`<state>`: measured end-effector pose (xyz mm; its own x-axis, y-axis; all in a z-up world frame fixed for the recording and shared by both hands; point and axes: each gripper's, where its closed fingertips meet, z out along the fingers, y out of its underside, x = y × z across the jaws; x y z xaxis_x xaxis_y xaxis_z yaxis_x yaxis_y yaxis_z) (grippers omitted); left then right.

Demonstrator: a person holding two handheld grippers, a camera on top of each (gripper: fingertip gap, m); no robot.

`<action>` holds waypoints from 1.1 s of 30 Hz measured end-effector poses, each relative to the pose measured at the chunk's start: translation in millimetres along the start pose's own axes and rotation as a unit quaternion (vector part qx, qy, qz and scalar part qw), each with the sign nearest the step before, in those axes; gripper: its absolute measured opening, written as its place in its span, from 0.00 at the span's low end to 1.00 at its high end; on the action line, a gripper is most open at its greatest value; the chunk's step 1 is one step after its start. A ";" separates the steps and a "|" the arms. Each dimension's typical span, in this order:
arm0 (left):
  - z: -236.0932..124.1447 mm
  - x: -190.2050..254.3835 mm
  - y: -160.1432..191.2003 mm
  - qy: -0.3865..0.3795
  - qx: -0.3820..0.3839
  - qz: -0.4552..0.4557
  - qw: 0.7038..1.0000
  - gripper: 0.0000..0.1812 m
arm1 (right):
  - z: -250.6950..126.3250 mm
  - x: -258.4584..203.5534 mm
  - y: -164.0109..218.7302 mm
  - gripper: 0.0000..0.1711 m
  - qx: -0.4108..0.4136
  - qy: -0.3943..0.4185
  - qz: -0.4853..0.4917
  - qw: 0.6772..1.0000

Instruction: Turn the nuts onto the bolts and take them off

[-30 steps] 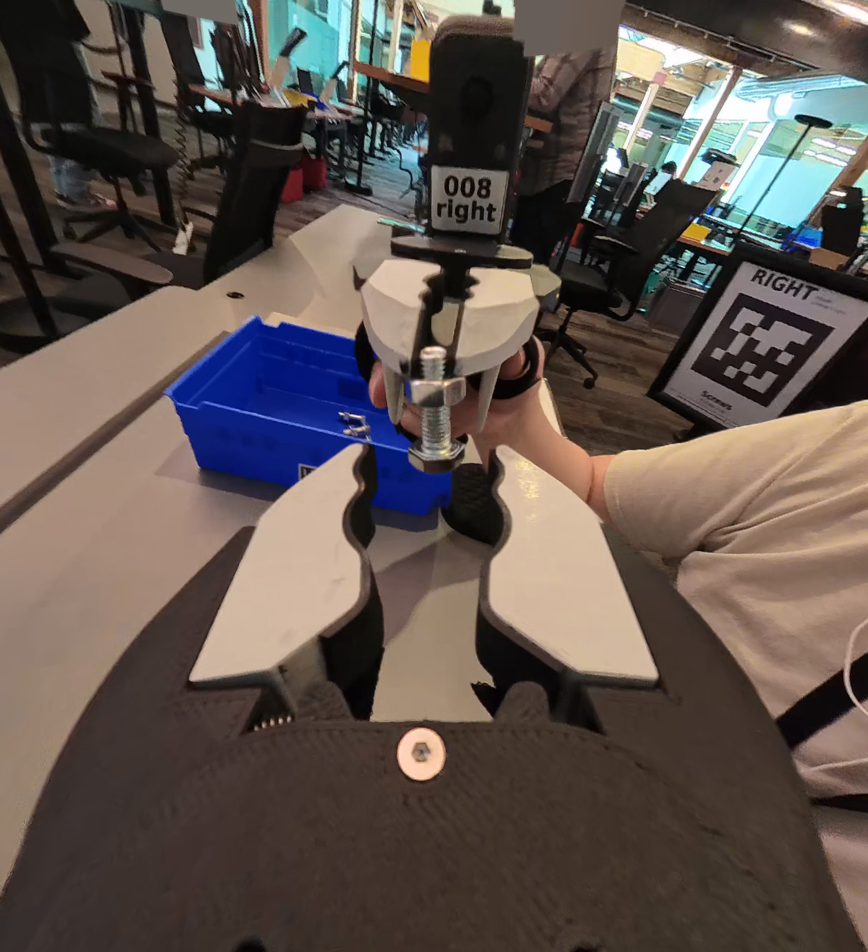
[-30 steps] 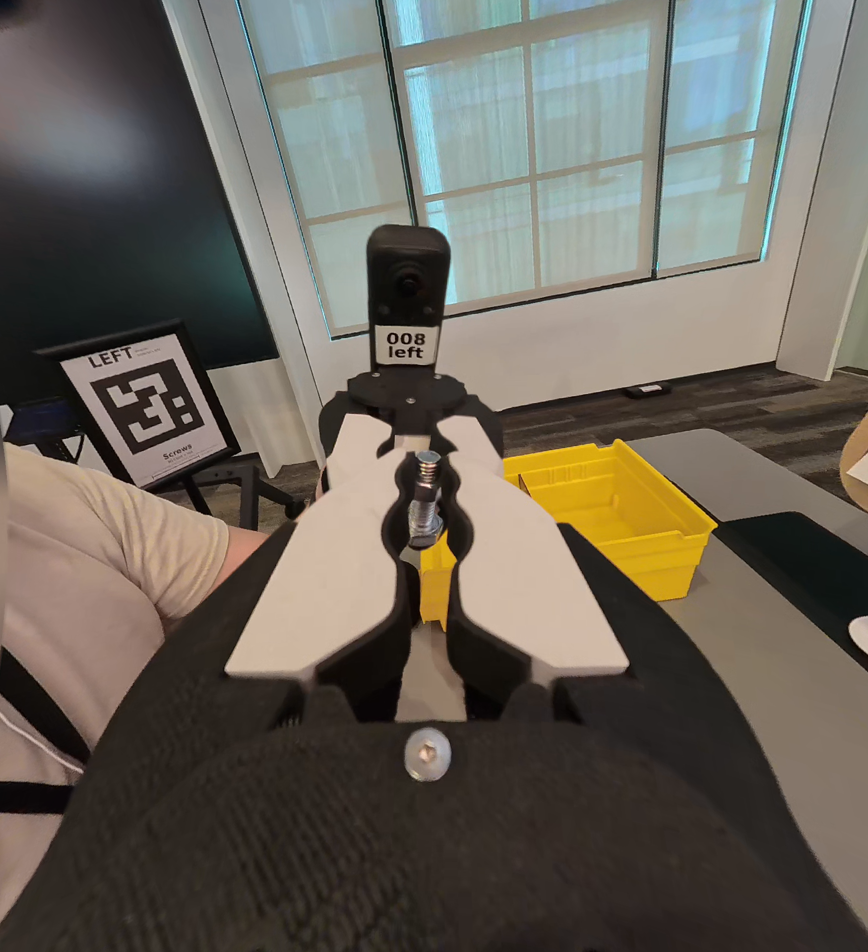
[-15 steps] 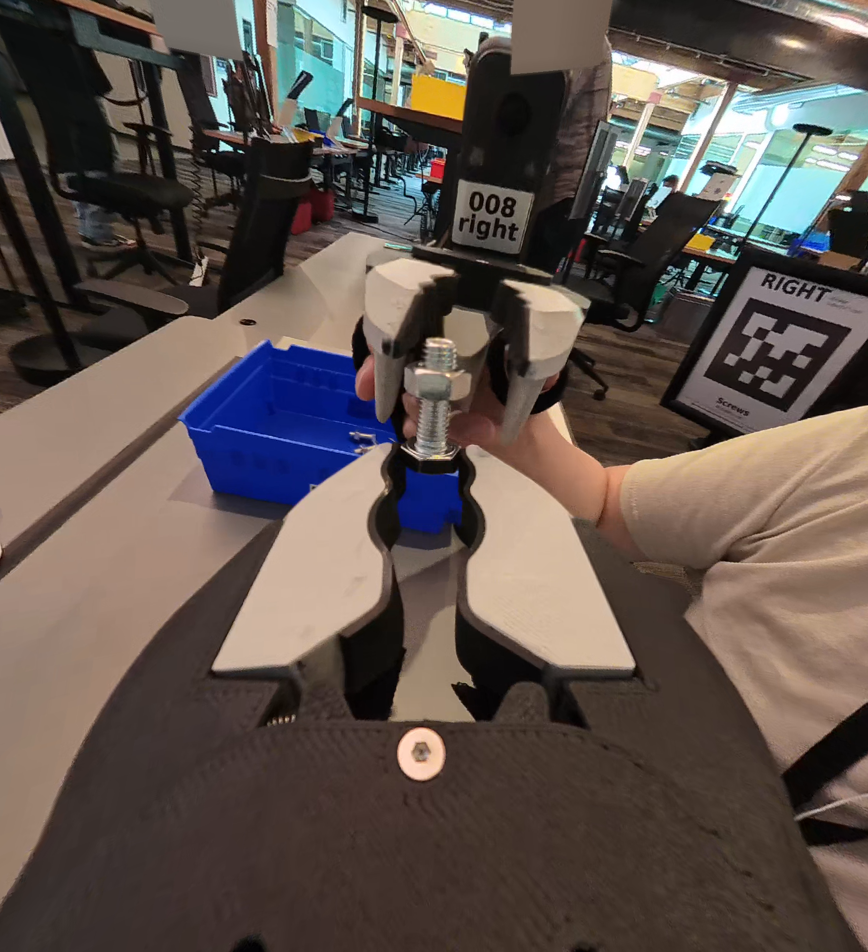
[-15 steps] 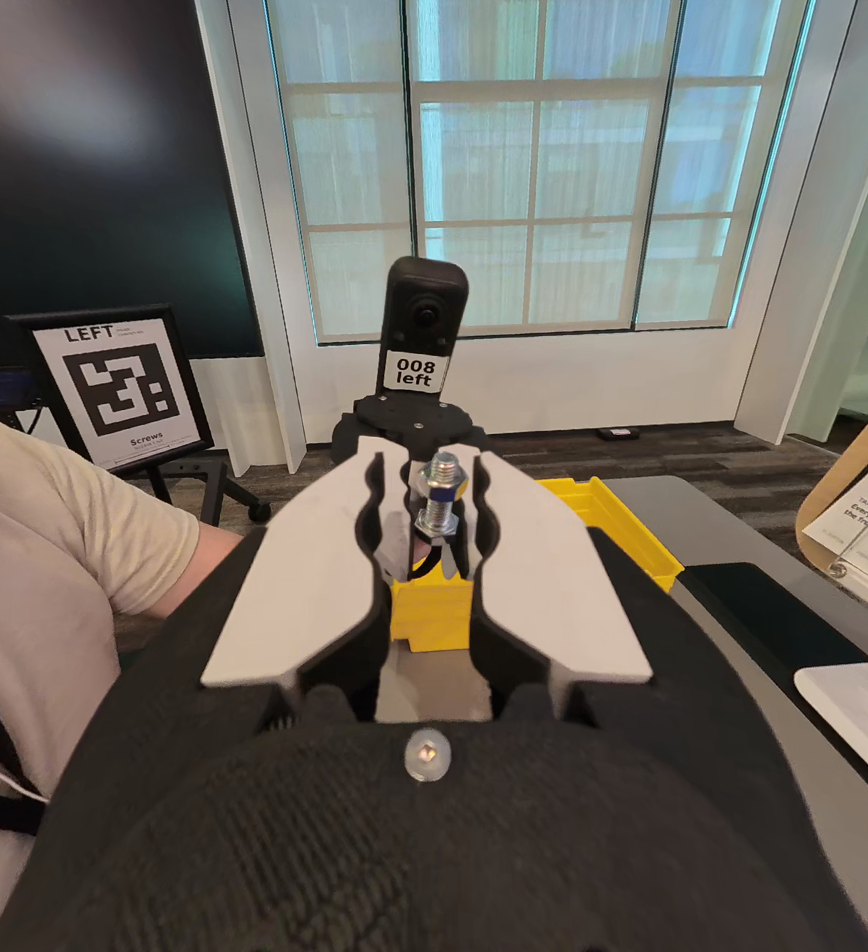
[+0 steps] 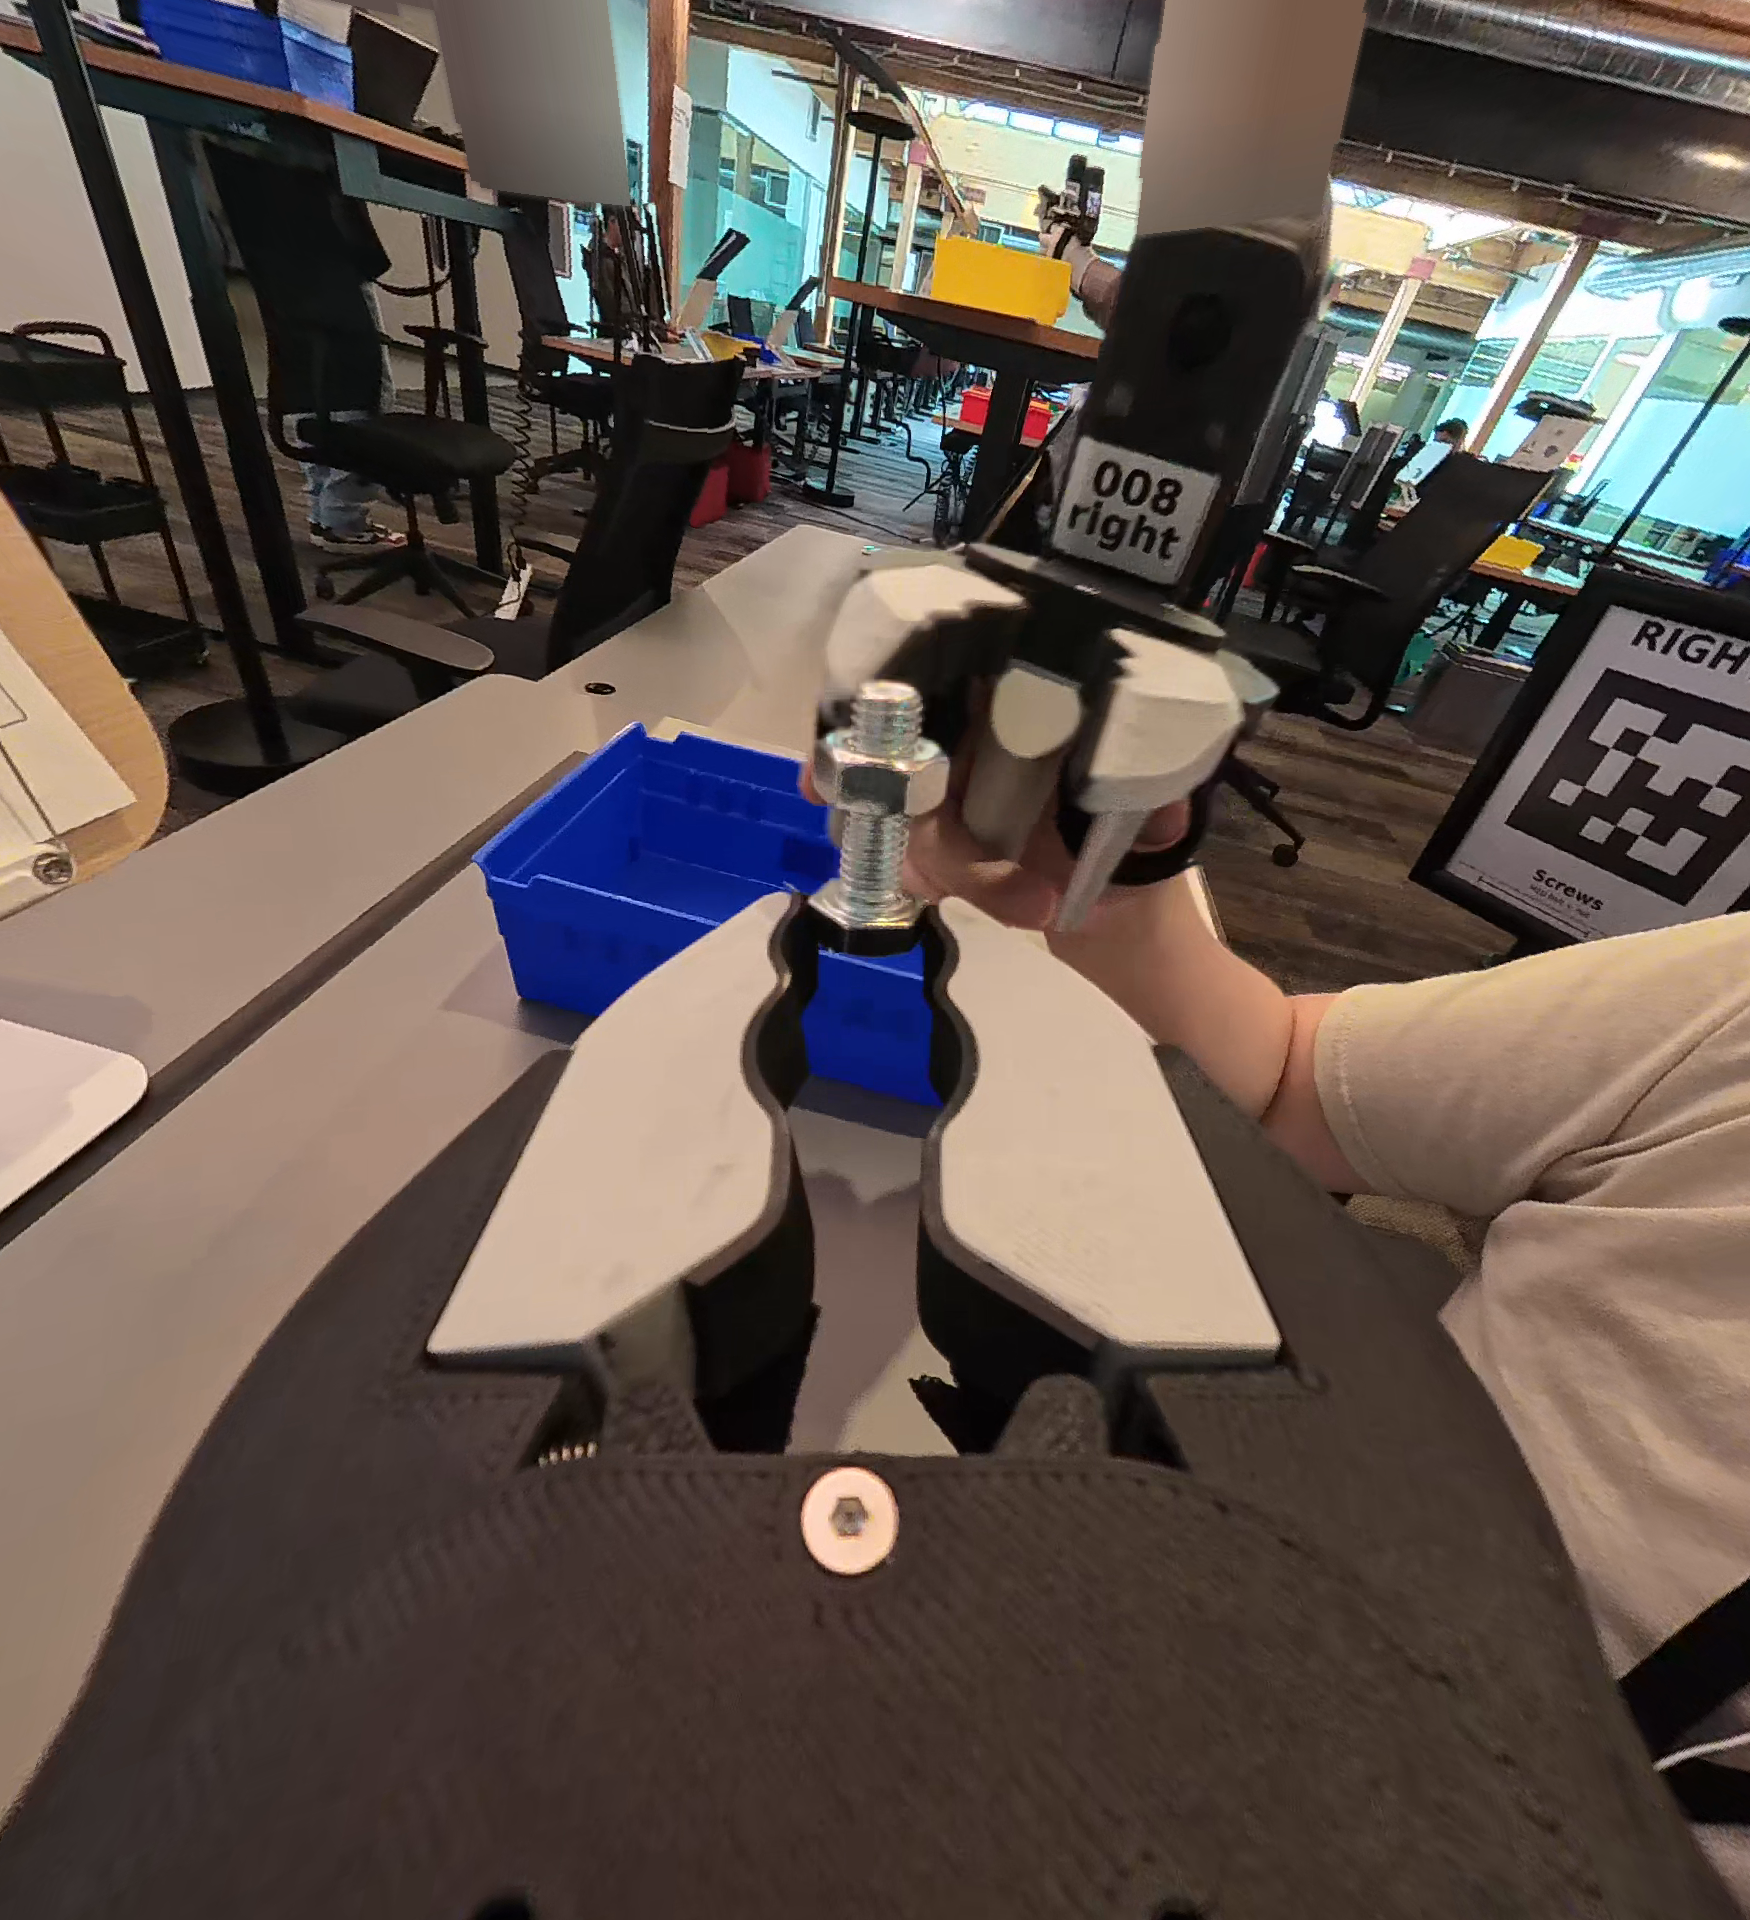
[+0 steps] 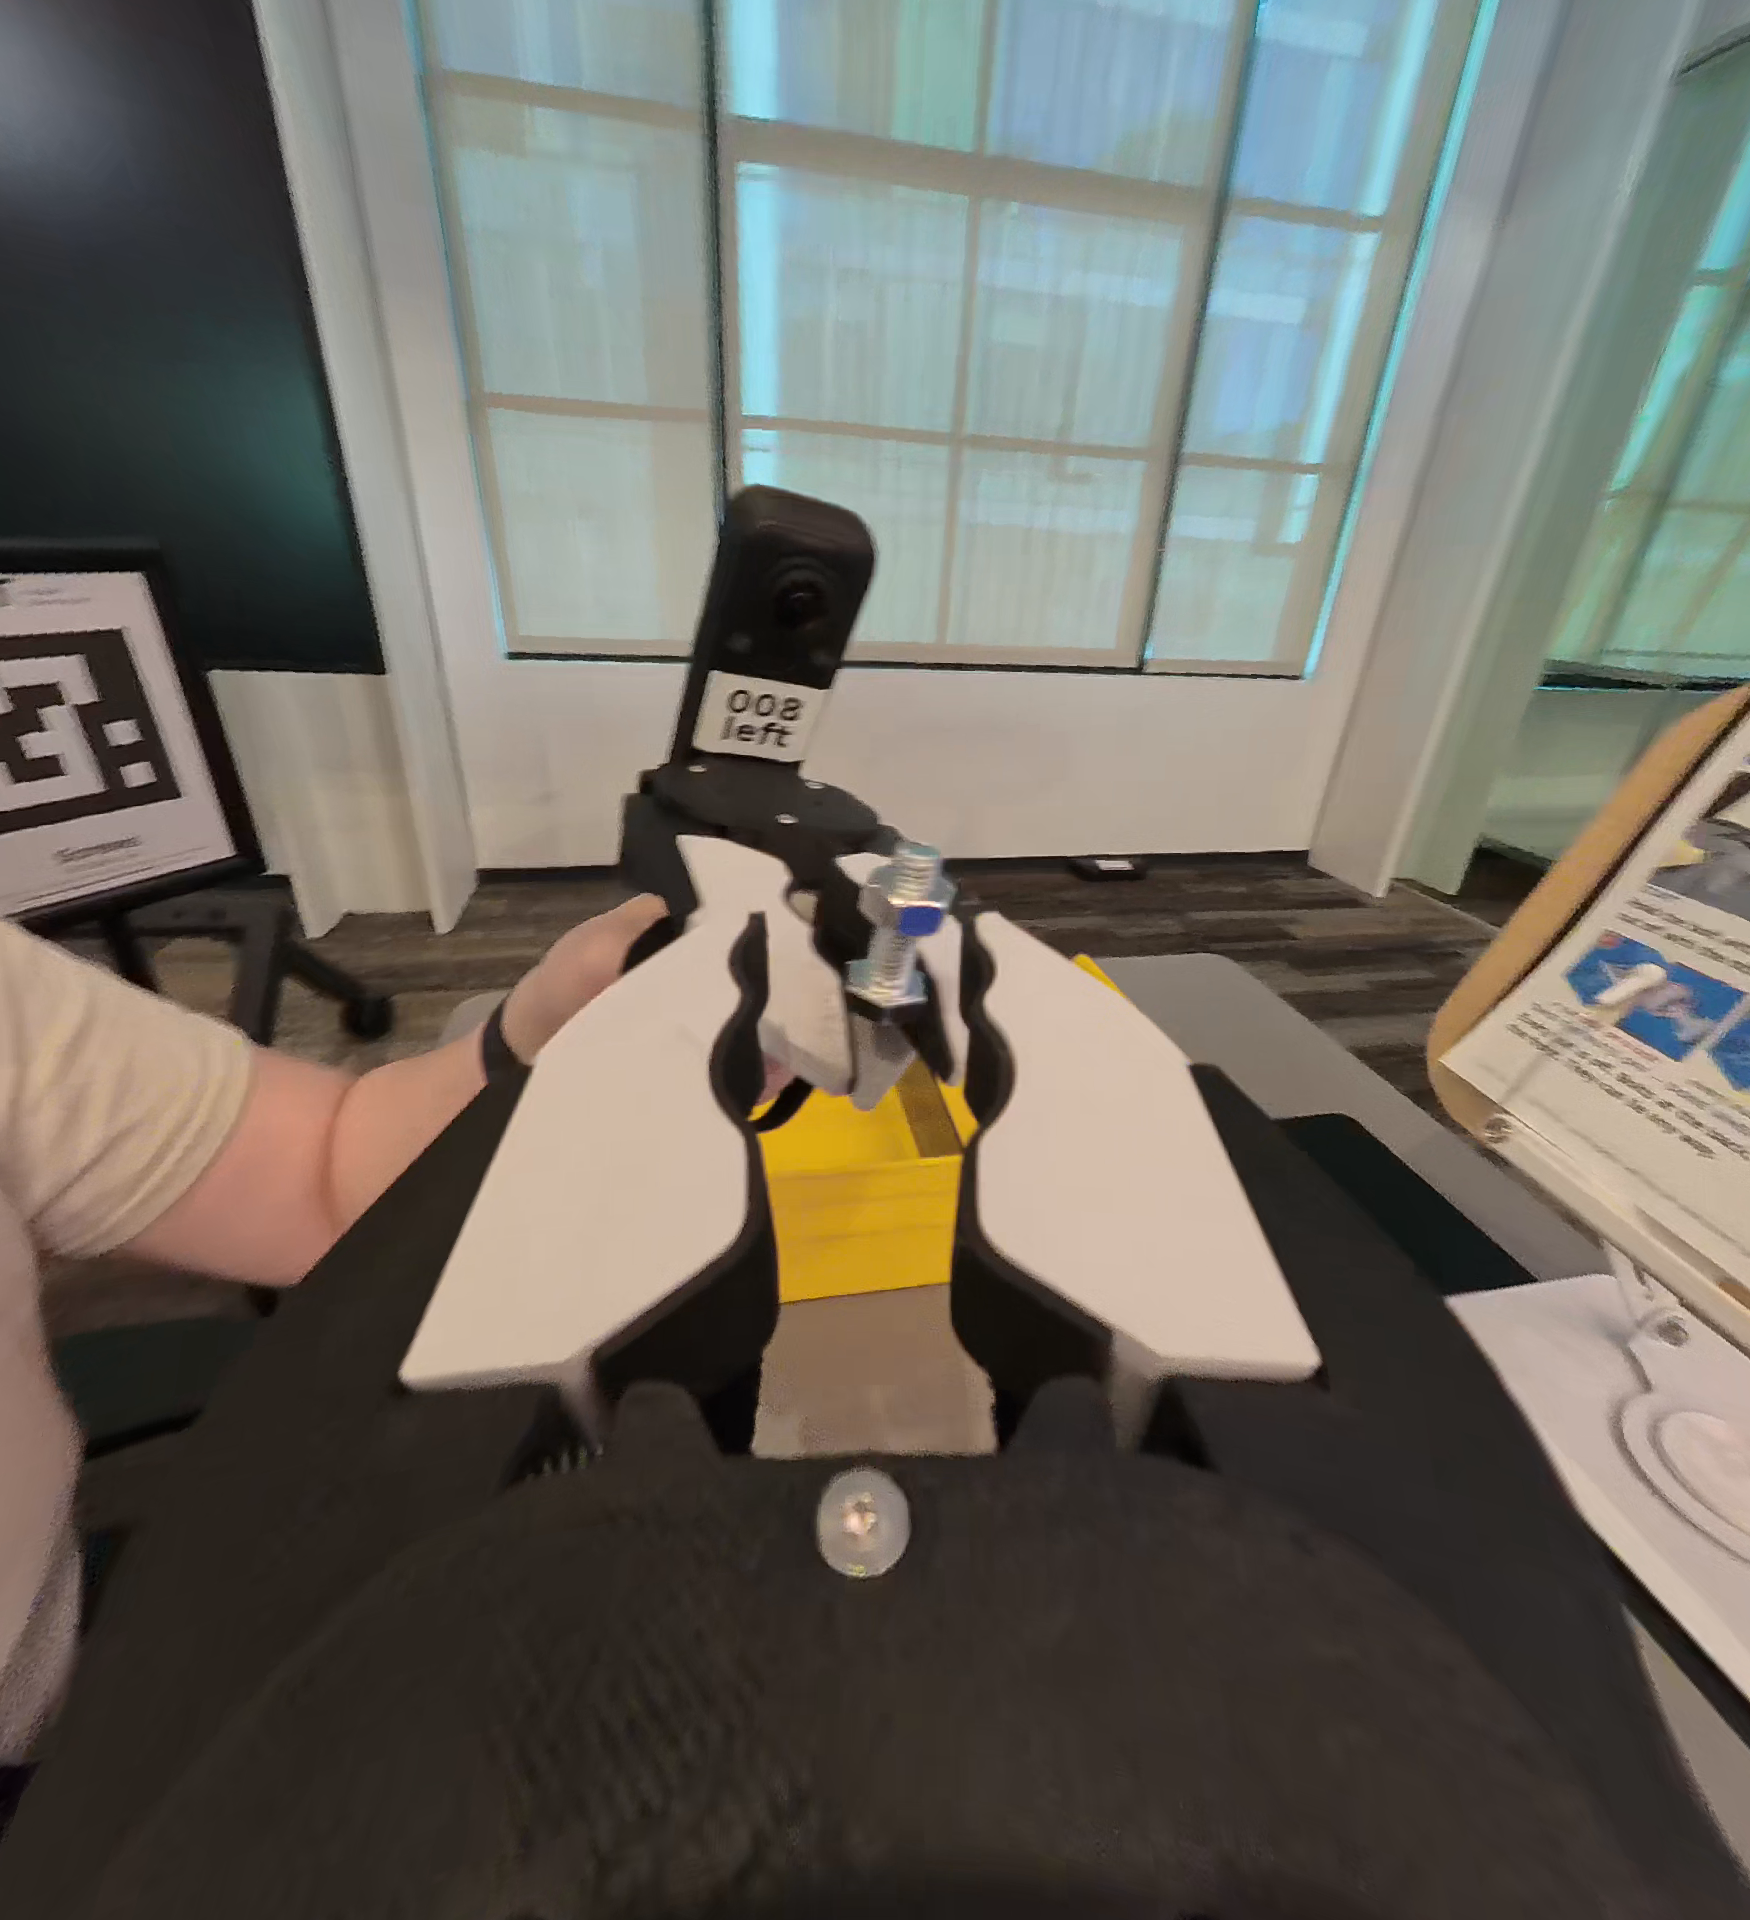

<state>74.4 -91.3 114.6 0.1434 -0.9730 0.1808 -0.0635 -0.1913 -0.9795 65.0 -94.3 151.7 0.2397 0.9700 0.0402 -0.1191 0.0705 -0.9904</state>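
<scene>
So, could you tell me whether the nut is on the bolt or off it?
On: the nut sits partway down the bolt, thread showing above and below.

The left gripper (image 5: 863, 925) is closed at its tips, pinching something there. The right gripper (image 6: 863, 940) has its fingers spread apart and holds nothing. The two grippers face each other, close together.

My grippers' fingers (image 5: 663, 1164) are pale grey on black bodies — the bolt (image 5: 876, 821) and nut (image 5: 879, 781) bright silver, one bin (image 5: 663, 883) blue, the other bin (image 6: 866, 1195) yellow — my sleeve (image 5: 1577, 1091) beige.
</scene>
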 end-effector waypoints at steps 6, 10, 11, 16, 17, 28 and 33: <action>8.0 12.4 5.5 0.022 -0.015 0.007 1.000 0.11 | 11.2 -5.2 13.0 0.10 0.004 -0.054 0.066 0.996; 6.6 16.9 3.4 0.041 -0.010 -0.008 0.999 0.13 | 0.0 0.5 8.0 0.06 -0.019 -0.050 0.078 0.996; 4.4 18.4 2.0 0.046 -0.010 -0.012 0.999 0.15 | -12.0 6.0 1.5 0.06 -0.032 -0.032 0.066 0.997; -5.6 17.0 0.5 0.029 -0.028 -0.002 0.999 0.17 | -138.4 78.5 34.4 0.06 -0.272 0.219 0.025 0.937; -6.4 16.8 1.0 0.027 -0.032 -0.002 0.999 0.18 | -176.0 100.8 56.6 0.06 -0.337 0.293 0.043 0.894; -12.9 12.5 12.7 0.007 -0.084 -0.002 0.996 0.19 | -296.9 91.4 265.8 0.06 -0.647 0.214 0.377 0.628; -17.6 7.4 10.9 0.000 -0.081 -0.006 0.997 0.20 | -301.5 101.1 275.6 0.07 -0.666 0.221 0.354 0.619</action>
<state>57.4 -102.8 106.8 0.1441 -0.9708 0.1917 -0.2210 -0.2204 -0.9500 347.0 -46.9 -157.1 0.8569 0.4688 -0.2143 0.4833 -0.8753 0.0178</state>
